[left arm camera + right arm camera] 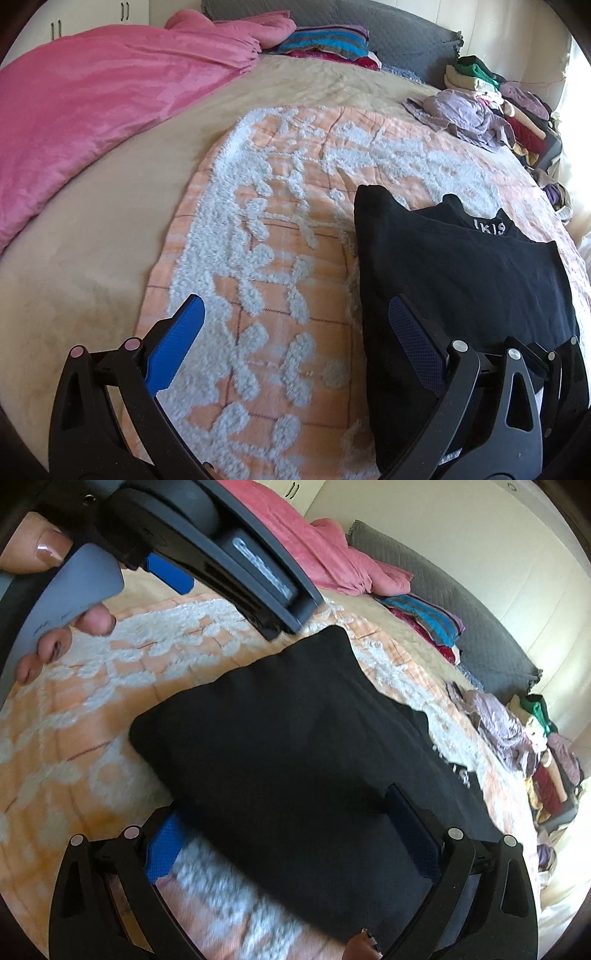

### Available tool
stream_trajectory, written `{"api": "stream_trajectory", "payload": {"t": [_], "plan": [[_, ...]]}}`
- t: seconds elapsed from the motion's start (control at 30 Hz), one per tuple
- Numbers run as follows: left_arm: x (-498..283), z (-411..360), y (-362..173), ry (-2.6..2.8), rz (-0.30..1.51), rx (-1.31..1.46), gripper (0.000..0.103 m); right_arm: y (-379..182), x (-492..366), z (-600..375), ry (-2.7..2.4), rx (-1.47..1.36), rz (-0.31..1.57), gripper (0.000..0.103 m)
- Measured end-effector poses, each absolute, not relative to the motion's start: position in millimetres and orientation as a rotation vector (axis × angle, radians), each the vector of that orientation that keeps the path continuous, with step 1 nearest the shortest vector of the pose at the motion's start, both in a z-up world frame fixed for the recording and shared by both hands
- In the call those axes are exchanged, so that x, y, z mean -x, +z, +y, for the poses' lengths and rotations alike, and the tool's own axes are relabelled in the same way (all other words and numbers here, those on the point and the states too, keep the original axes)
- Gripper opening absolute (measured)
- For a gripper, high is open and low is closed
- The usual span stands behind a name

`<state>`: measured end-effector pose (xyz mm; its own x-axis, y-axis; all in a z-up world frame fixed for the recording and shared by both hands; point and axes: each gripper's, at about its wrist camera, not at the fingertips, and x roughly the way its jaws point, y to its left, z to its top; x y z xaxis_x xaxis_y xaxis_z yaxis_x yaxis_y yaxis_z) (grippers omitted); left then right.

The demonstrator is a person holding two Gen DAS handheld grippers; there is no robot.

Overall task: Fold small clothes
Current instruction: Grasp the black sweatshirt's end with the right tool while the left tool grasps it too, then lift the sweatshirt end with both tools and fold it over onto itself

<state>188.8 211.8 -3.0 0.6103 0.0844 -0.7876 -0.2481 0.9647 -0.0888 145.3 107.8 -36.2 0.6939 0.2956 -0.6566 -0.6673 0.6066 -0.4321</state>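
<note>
Fabric fills the right of the left wrist view: a black garment (461, 280) lies folded on an orange-and-white tufted blanket (266, 229) spread over the bed (110, 221). Only here does a white-lettered label at its neckline show. The left claw (295, 332) stands wide — its right blue finger rests over the garment's left edge, its left finger over bare blanket, nothing held. A slice of the other gripper shows at the far right.

The right wrist view looks along the garment (295, 746) from the other side, its label hidden. The right claw (291, 834) is also spread wide, straddling the cloth's near edge without pinching it. Only this view shows the person's hand (55, 590) on the left gripper's grey handle, upper left.

Both views show a pink comforter (92, 99), a striped folded stack (325, 40), a grey quilted headboard (461, 627), a heap of mixed clothes (480, 114) at the bed's far side, and pale cupboards behind.
</note>
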Motion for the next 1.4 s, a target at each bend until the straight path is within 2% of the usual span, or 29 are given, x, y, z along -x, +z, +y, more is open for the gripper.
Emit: {"api": "stream_trajectory", "payload": {"t": [0.33,0.4,0.47,0.5,0.57,0.6,0.63,0.9,0.93,0.97,1.0,1.07,1.13,1.23,1.4], "plan": [[-214,214,-10,0.153,0.935,0.28,0.093,-24,-148,104,0.53,0.719,0.413,0.096],[-221,214,-13,0.11,0.954,0.342,0.093,-17,-143,99,0.528,0.707,0.374,0.088],[-227,213,-15,0.093,0.973,0.366,0.093,-13,-139,94,0.543,0.696,0.357,0.071],[-231,211,-15,0.077,0.981,0.379,0.093,-12,-138,91,0.554,0.69,0.353,0.066],[-236,207,-18,0.051,0.996,0.404,0.093,-10,-138,86,0.582,0.681,0.362,0.036],[-238,205,-20,0.039,1.005,0.413,0.093,-8,-136,85,0.593,0.674,0.365,0.028],[-242,202,-21,0.032,1.021,0.423,0.093,-7,-133,83,0.607,0.664,0.366,0.015],[-248,177,-15,-0.054,1.012,0.474,0.093,11,-125,58,0.592,0.577,0.322,0.01],[-248,173,-13,-0.064,1.005,0.477,0.085,14,-125,55,0.587,0.562,0.319,0.01],[-248,169,-11,-0.073,0.999,0.476,0.071,18,-123,50,0.582,0.545,0.314,0.009],[-249,164,-8,-0.082,0.997,0.472,0.064,21,-123,44,0.572,0.527,0.31,0.009],[-251,152,0,-0.104,0.989,0.456,0.043,26,-123,34,0.557,0.499,0.304,0.008],[-252,138,11,-0.114,0.974,0.423,0.032,30,-120,23,0.538,0.474,0.292,0.007],[-253,117,28,-0.12,0.942,0.371,0.025,36,-115,6,0.508,0.439,0.272,0.007],[-251,88,52,-0.14,0.901,0.315,0.024,49,-113,-27,0.465,0.373,0.242,0.007]]}}
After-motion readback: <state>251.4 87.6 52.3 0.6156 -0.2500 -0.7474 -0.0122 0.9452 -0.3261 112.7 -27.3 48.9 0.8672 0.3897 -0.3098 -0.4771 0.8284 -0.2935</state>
